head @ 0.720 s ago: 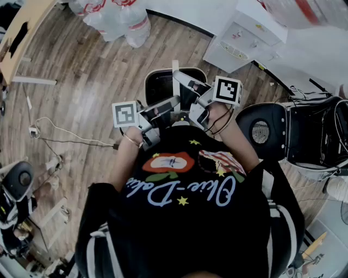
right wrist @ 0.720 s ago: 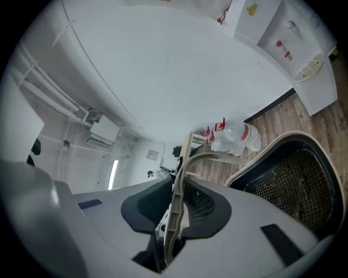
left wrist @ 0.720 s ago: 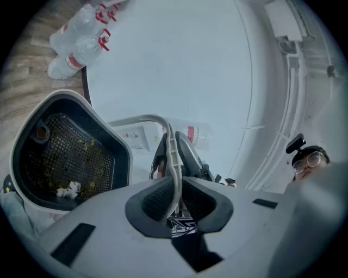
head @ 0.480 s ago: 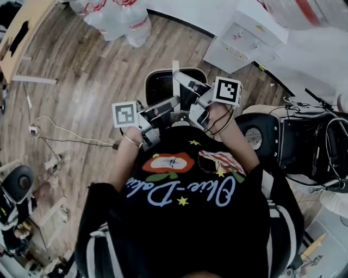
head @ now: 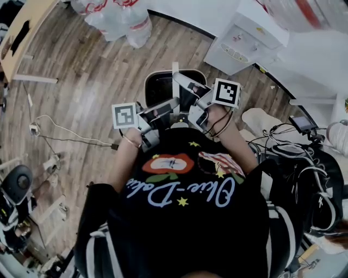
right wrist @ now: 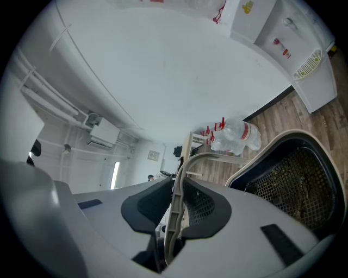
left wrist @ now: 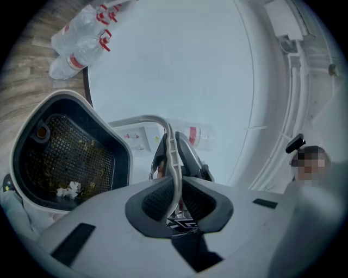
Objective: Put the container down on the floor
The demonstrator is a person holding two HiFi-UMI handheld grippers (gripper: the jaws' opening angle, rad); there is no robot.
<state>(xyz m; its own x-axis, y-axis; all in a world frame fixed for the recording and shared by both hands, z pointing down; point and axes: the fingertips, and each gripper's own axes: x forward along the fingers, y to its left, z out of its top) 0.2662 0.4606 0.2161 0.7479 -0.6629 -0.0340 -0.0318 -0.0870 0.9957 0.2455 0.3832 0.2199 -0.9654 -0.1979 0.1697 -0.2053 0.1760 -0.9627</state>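
Two grips set: your left hand-held gripper point(left wrist: 174, 191) and right hand-held gripper point(right wrist: 176, 209) both clamped on handle point(left wrist: 172, 155) of container point(head: 161, 87). Container hangs above floor point(head: 87, 81), apparently not touching. Lowering and release remain.

The container point(head: 163, 87) sat out in front of the person, above the floor point(head: 81, 76), with its handle point(head: 175, 69) arching over its opening. The left tongs point(head: 169, 104) met the handle from the left and the right tongs point(head: 182, 81) from the right, each with the handle pinched between its jaws. Beyond the container and to its left, a pack of bottles point(head: 117, 19) lay on the floor by the wall point(head: 190, 11). Beyond it to the right stood a water dispenser point(head: 247, 38), also against the wall. A table point(head: 22, 32) stood at the far left. A cable point(head: 65, 133) trailed over the floor left of the person.
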